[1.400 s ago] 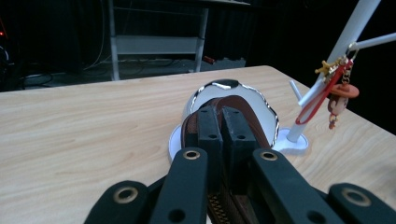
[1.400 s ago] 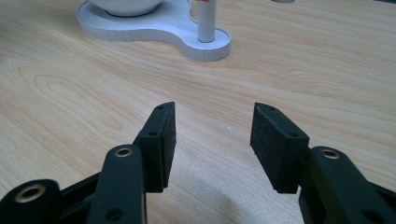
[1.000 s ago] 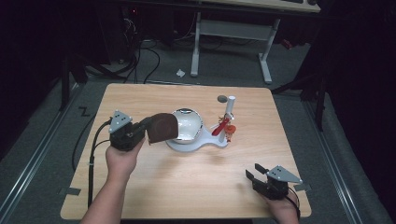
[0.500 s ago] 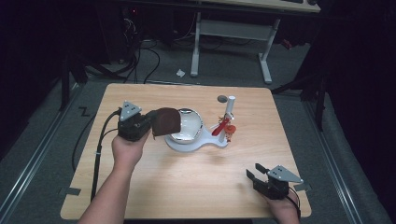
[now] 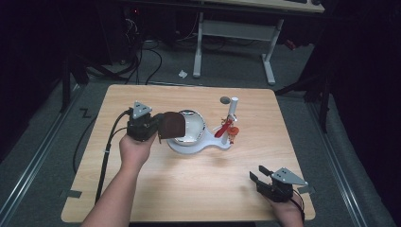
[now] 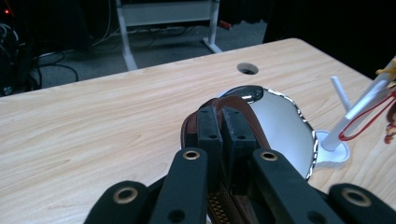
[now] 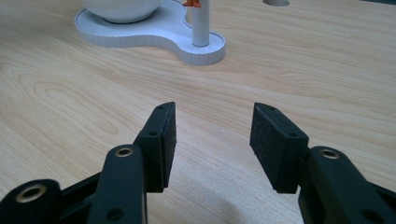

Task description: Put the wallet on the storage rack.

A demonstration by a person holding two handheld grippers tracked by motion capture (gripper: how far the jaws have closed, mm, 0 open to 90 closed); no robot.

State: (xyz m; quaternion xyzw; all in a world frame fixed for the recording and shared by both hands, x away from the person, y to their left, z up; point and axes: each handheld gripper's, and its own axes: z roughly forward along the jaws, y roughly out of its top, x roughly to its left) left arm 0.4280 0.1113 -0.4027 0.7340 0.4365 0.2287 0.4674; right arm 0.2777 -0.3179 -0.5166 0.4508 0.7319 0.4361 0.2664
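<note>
Left gripper (image 5: pixel 158 127) clamps a brown zipped pouch (image 5: pixel 172 125), held above the near-left rim of the white bowl (image 5: pixel 191 135) at the table's (image 5: pixel 189 189) middle. Right gripper (image 5: pixel 257 178) rests by the near right corner, jaws wide apart, holding nothing.

left claw (image 5: pixel 158 126) | carried brown pouch (image 5: pixel 171 126) farther over white bowl (image 5: pixel 191 130)
</note>
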